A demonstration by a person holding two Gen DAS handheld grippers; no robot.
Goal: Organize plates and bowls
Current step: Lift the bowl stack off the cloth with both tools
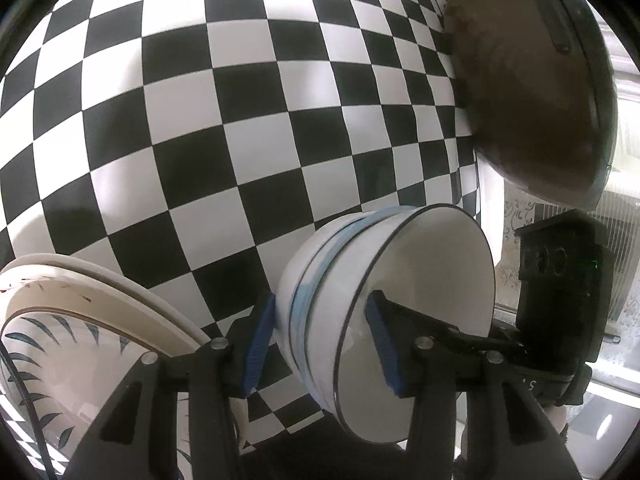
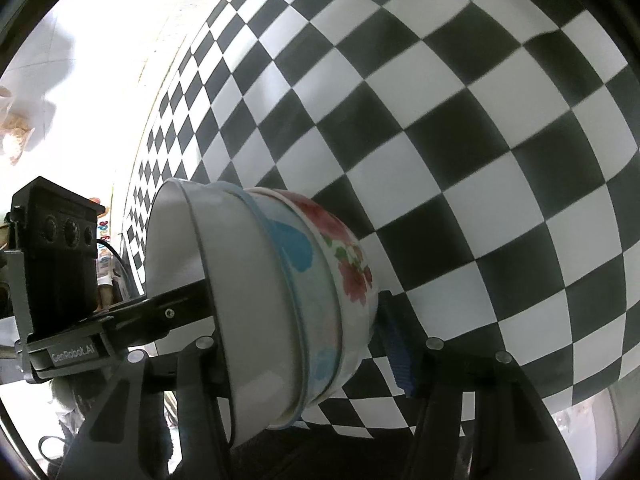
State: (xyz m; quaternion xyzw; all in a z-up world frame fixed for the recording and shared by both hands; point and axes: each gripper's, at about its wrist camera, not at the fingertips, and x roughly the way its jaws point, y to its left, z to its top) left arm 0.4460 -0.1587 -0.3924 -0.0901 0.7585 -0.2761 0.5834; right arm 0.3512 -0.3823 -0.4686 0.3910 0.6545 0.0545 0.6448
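A stack of nested bowls [image 1: 384, 304] is held by both grippers over the checkered table [image 1: 224, 112]. The stack is white with blue trim; in the right wrist view the stack [image 2: 280, 304] shows a blue-patterned bowl and an outer bowl with red flowers. My left gripper [image 1: 322, 344] is shut on the stack's wall, one pad inside, one outside. My right gripper [image 2: 304, 344] is shut on the opposite side the same way. The stack is tilted on its side in both views. Stacked plates [image 1: 80, 312] with a blue leaf pattern lie at the lower left.
A dark brown wok or pan [image 1: 532, 92] sits at the table's far right edge. The other gripper's black body shows in the left wrist view [image 1: 560, 292] and in the right wrist view [image 2: 56, 264]. Bright floor [image 2: 80, 80] lies past the table.
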